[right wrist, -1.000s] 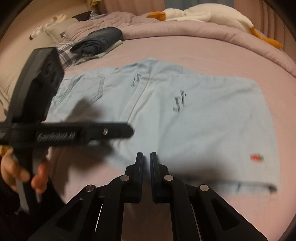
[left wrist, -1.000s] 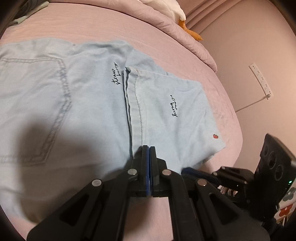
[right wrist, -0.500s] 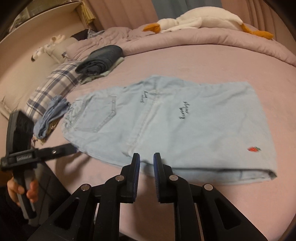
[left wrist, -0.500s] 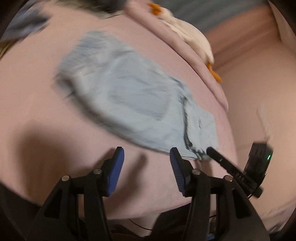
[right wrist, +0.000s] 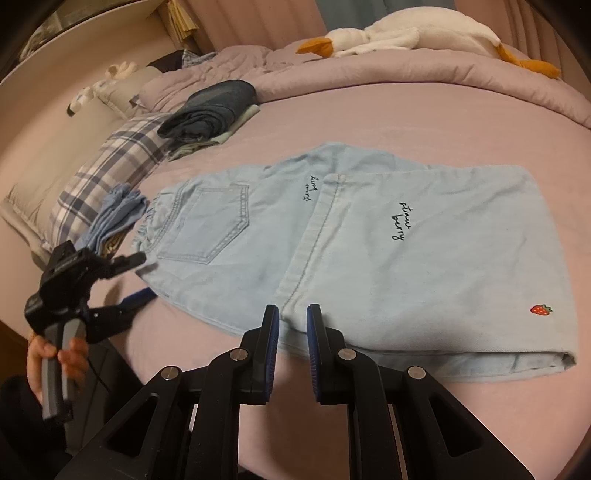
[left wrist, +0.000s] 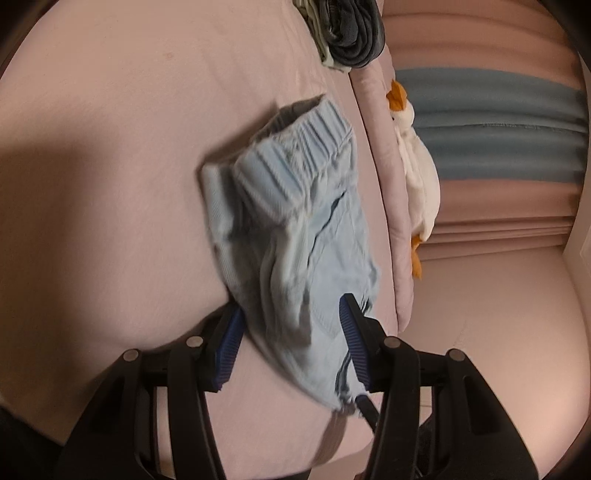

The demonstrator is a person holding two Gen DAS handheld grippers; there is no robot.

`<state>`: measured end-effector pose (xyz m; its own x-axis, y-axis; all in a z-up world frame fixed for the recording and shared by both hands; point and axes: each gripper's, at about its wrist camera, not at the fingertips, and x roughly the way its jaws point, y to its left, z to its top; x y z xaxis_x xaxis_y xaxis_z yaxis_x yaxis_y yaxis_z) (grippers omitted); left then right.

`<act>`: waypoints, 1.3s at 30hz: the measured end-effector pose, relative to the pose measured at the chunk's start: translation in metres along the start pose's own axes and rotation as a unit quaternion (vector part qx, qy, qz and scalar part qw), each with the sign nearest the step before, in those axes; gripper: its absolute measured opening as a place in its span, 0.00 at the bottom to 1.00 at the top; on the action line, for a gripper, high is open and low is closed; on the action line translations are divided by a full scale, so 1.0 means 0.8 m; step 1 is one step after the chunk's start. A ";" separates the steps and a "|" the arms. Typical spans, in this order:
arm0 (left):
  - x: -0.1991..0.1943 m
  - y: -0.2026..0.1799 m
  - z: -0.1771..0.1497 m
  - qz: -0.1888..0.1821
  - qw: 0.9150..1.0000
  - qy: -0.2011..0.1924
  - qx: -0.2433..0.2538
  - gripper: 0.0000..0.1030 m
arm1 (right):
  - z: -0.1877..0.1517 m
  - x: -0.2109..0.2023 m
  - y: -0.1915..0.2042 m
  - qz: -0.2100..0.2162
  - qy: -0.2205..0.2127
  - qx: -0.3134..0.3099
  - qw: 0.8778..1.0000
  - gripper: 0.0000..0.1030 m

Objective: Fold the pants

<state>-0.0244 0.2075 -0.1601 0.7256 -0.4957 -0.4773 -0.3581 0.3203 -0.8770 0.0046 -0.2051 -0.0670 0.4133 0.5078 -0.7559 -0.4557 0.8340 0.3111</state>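
Note:
Light blue denim pants [right wrist: 406, 258], with a back pocket, dark script and a small strawberry patch, lie flat on the pink bed sheet [right wrist: 369, 110], legs doubled back over the seat. My left gripper [right wrist: 138, 277] is at their left end, held in a person's hand [right wrist: 48, 354]. It is open, with the gathered waistband corner between its fingers. In the left wrist view the pants [left wrist: 295, 221] run away from the left gripper [left wrist: 291, 325], one finger over the cloth and one beside it. My right gripper [right wrist: 291, 321] hovers at the near edge by the seam, open a narrow gap.
A stack of folded dark clothes [right wrist: 210, 107] sits at the back left beside a plaid pillow [right wrist: 110, 170]. A folded blue cloth [right wrist: 118, 210] lies just left of the waistband. A white goose plush [right wrist: 406, 33] rests on the rolled quilt [right wrist: 406, 77] behind.
My left gripper opened, swung from the seam to the waistband end and rolled over. The right gripper's jaws parted slightly; it stayed by the near edge.

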 end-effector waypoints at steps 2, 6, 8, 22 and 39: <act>0.001 -0.003 0.007 0.002 1.000 -0.006 0.003 0.49 | 0.002 0.002 0.001 0.001 0.001 0.002 1.000 0.14; 0.017 -0.019 0.010 0.010 1.000 -0.017 0.024 0.49 | 0.011 0.010 0.008 -0.001 0.002 -0.003 1.000 0.14; 0.022 -0.022 0.011 0.015 0.999 -0.019 0.027 0.43 | 0.017 0.014 0.012 -0.004 0.003 -0.008 1.000 0.14; 0.009 -0.108 -0.020 0.086 0.952 -0.049 0.289 0.20 | 0.125 0.130 0.035 -0.095 0.044 -0.061 0.993 0.14; 0.022 -0.149 -0.040 0.096 0.922 -0.041 0.374 0.20 | 0.011 0.069 0.073 -0.028 0.154 -0.035 0.987 0.14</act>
<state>0.0123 0.1344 -0.0656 0.7437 -0.3200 -0.5869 -0.0011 0.8773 -0.4799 0.0080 -0.1262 -0.0854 0.1855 0.3629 -0.9132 -0.4962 0.8367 0.2317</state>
